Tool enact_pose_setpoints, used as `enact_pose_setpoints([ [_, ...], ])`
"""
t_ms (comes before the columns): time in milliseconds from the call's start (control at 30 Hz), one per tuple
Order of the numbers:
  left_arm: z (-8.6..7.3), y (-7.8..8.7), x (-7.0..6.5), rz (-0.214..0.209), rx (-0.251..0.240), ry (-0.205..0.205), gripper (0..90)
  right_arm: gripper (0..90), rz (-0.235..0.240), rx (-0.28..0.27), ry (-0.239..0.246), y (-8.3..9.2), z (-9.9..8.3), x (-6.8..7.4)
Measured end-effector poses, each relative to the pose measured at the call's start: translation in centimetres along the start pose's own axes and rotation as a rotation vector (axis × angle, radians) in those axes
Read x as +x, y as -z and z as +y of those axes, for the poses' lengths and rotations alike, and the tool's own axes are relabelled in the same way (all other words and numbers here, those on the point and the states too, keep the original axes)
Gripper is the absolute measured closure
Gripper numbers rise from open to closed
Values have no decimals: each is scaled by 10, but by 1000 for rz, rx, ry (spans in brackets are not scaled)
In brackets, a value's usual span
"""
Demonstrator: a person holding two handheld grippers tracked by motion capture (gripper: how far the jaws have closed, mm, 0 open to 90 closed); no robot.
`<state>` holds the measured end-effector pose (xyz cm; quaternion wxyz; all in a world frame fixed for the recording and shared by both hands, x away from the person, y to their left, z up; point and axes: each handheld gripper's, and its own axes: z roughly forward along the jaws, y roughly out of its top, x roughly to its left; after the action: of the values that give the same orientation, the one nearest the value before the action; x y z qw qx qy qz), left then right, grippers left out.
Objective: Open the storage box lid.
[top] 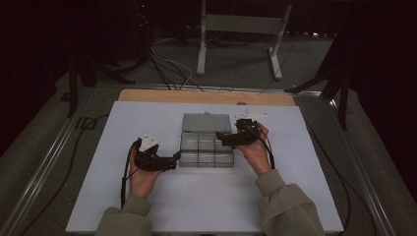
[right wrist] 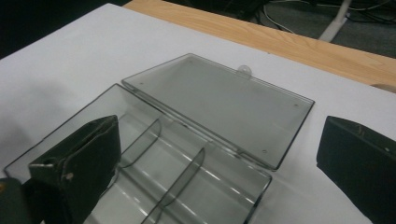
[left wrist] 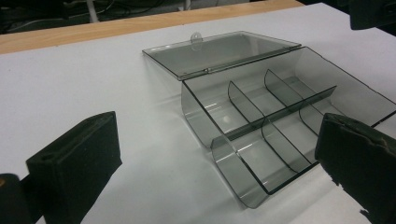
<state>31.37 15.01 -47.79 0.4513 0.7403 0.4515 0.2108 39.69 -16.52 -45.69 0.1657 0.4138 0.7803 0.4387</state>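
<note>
Olive-tan sleeves [top: 290, 206], blk grippers w/ blocky foam-padded jaws, white top plates [top: 148, 137], blk cables [top: 126, 172].

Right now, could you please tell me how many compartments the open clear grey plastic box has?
6, in two rows of three inside the clear grey plastic box: three along the hinge side by the flat-open lid, three along the front edge. None looks hidden.

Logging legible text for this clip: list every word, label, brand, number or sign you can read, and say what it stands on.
None: no readable text in any view.
Clear plastic compartment box: no label or marking on its dividers or walls.
Open lid: plain, no print.
White table board: blank.
Left hand-held gripper and right hand-held gripper: black, jaws apart, no legible brand or number.
</note>
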Motion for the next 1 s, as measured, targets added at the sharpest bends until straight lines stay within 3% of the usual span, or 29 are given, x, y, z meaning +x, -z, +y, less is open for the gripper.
enact_pose_setpoints([
  [333, 1, 6, 3, -14, -29, 12, 5, 1, 26, 12, 28, 10, 0, 4],
  [1000, 1, 14, 5, -25, -41, 3, 6, 6, 45, 12, 68, 33, -2, 6],
])
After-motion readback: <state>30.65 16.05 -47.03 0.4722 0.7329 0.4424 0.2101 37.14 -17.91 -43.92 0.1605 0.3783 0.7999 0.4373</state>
